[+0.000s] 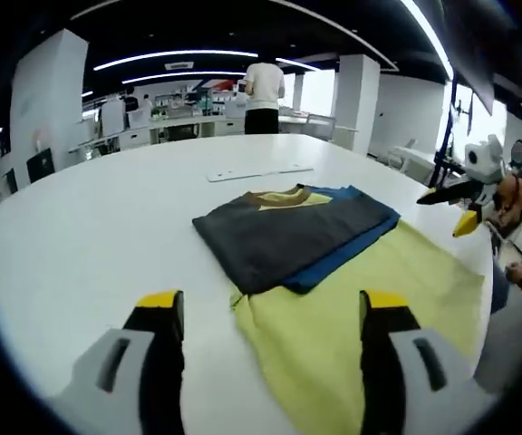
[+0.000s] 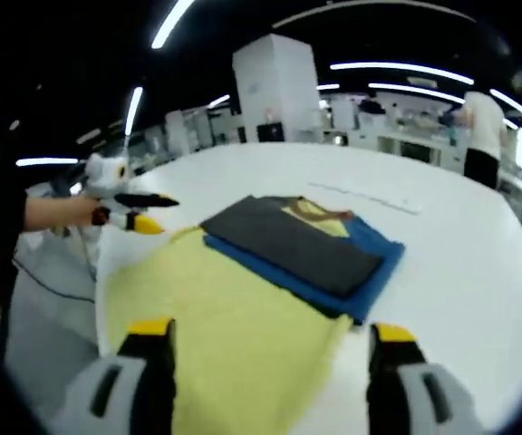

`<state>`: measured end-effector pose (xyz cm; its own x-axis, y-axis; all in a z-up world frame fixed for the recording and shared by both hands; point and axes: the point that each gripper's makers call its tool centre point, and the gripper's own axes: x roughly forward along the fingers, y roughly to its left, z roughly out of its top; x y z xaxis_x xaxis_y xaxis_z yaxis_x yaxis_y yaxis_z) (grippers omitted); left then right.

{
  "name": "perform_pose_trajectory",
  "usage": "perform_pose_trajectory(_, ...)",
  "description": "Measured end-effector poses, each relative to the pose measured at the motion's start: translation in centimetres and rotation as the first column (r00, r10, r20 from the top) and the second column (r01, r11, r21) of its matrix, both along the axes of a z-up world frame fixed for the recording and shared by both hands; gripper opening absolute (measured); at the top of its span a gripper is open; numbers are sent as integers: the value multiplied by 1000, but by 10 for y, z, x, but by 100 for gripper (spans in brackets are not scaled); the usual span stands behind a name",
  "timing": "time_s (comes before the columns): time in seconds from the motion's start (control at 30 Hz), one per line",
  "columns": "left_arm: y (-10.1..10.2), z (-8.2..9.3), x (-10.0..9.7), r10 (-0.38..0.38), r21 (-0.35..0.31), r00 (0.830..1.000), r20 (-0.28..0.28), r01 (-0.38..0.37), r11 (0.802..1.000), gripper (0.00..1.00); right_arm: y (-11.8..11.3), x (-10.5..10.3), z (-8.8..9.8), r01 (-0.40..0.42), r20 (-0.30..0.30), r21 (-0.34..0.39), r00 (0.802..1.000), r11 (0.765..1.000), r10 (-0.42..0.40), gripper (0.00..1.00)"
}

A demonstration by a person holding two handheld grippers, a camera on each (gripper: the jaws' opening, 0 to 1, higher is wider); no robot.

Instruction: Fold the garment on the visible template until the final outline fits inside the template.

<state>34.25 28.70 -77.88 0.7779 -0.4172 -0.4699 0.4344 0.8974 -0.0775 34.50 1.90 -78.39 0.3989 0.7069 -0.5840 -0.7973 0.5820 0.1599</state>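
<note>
Left gripper (image 1: 270,313): jaws wide apart, nothing between them, yellow tips at 6 o'clock of the left gripper view, hanging over the table's near edge. It also shows in the right gripper view (image 2: 148,211) at 9 o'clock, held in a hand (image 2: 84,212), off the table's edge, its dark and yellow tips a little apart.

Right gripper (image 2: 270,340): jaws wide apart, holding nothing, yellow tips at 6 o'clock of the right gripper view, above the yellow cloth. In the left gripper view (image 1: 456,207) it sits at 3 o'clock, held in a hand (image 1: 513,201), beyond the table's rim.

Yellow cloth (image 1: 352,317): spread flat on the table, running from under the folded garment toward 5 o'clock in the left gripper view; in the right gripper view it reaches toward 7 o'clock.

Garment (image 1: 284,231): folded into a dark grey rectangle, a yellow and brown neck part showing at its far end; lying near the middle of the table.

Blue sheet (image 1: 352,245): under the garment, its edge showing along one long side and at the far corner; partly over the yellow cloth.

Table (image 1: 89,236): white, rounded edge.

White strip (image 1: 259,172): flat on the table, at 12 o'clock from the garment, well apart.

Person (image 1: 264,95): standing beyond the table, back turned, white top.
</note>
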Motion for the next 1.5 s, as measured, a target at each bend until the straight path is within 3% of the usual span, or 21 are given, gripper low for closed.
perform_pose_trajectory(0.13, -9, 5, -18, -50, 4, 999, 3, 50, 999, 87, -1, -17, -1, -52, -13, 0, 999, 999, 52, 95)
perform_pose_trajectory(0.27, -19, 9, -36, -105, 11, 994, -3, 105, 994, 93, -6, -43, -8, -141, -26, -61, 990, 988, 140, 98)
perform_pose_trajectory(0.37, -26, 4, -53, -154, 33, 988, -21, 155, 987, 95, -8, -60, -9, -176, -47, -58, 984, 983, 173, 98)
perform_pose_trajectory(0.5, -35, -5, -72, -214, 47, 975, -54, 216, 975, 93, -12, -79, -11, -217, -60, -79, 975, 973, 213, 98)
perform_pose_trajectory(0.77, -49, -11, -104, -298, 2, 950, -95, 299, 954, 85, -20, -104, -21, -263, -99, -109, 962, 959, 253, 94)
perform_pose_trajectory(0.97, -62, -22, -127, -372, 4, 917, -143, 377, 926, 78, -24, -120, -29, -301, -108, -136, 951, 944, 288, 86)
perform_pose_trajectory(1.07, -64, -23, -134, -389, -27, 909, -149, 389, 921, 70, -27, -121, -34, -316, -105, -154, 947, 936, 302, 80)
perform_pose_trajectory(1.33, -58, -41, -153, -433, 46, 875, -214, 452, 891, 63, -40, -129, -49, -348, -97, -217, 937, 912, 334, 64)
perform_pose_trajectory(1.5, -54, -51, -158, -438, 80, 867, -240, 467, 881, 58, -42, -132, -55, -363, -94, -243, 932, 900, 350, 56)
